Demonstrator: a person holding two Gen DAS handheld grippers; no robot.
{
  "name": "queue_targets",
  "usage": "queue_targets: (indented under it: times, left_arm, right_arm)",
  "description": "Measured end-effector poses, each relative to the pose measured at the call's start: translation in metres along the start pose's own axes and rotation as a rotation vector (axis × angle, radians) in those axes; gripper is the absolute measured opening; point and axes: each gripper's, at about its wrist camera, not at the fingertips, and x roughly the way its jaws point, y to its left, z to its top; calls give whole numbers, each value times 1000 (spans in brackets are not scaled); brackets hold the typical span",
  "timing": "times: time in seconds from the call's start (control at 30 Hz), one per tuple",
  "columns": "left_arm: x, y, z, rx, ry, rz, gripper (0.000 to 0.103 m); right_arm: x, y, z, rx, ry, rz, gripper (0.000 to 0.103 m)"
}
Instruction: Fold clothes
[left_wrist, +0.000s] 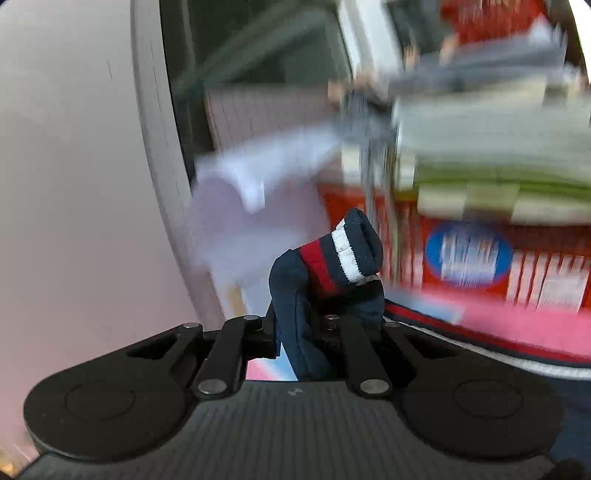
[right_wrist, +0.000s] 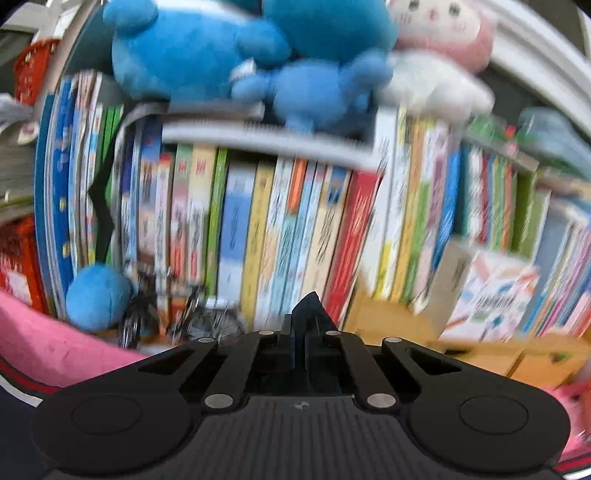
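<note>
A navy garment with a red and a white stripe at its cuff (left_wrist: 332, 258) stands bunched up between the fingers of my left gripper (left_wrist: 301, 326), which is shut on it. More of the same garment, with a red and white trim (left_wrist: 480, 339), trails off to the right over a pink surface (left_wrist: 524, 321). In the right wrist view, my right gripper (right_wrist: 301, 328) is shut on a dark navy corner of fabric (right_wrist: 309, 304) that pokes up as a small peak between its fingers. The rest of the cloth is hidden below both grippers.
A pale wall and a grey frame (left_wrist: 155, 155) fill the left. A stack of papers and books (left_wrist: 487, 147) sits over a red box (left_wrist: 469, 254). Ahead of the right gripper stands a shelf of books (right_wrist: 295, 221), with blue plush toys (right_wrist: 203, 48) and a pink-white one (right_wrist: 439, 55) on top.
</note>
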Motion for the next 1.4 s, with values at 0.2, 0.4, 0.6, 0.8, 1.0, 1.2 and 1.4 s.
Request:
queue_targets:
  times: [0.2,0.4,0.6,0.8,1.0,1.2,1.4]
  left_arm:
    - [37,1,-25,18,221,38,21]
    - [32,-2,-28,128,229,146,72]
    - [-21,6,-20,89,-3,86,75]
    - [-28,-33,-22,276,-1,-50,84]
    - [10,-1,-22,34,246,57,83]
    - [-75,-30,-6,111,83,-215,75]
    - [-188,-112,-26,186,130,-846,76]
  right_arm:
    - [27,21,-40,5,111,40,9]
    - [40,33,-57,17,171,130,32]
    - [29,38,-54,-40,172,234,73]
    - [-52,0,-46,-64,111,384,83]
    - [-119,-55,-60,-45,186,447,85]
    - [-117,-77,-101,6,292,395,74]
    - [-111,-62,-123,-23,276,393,74]
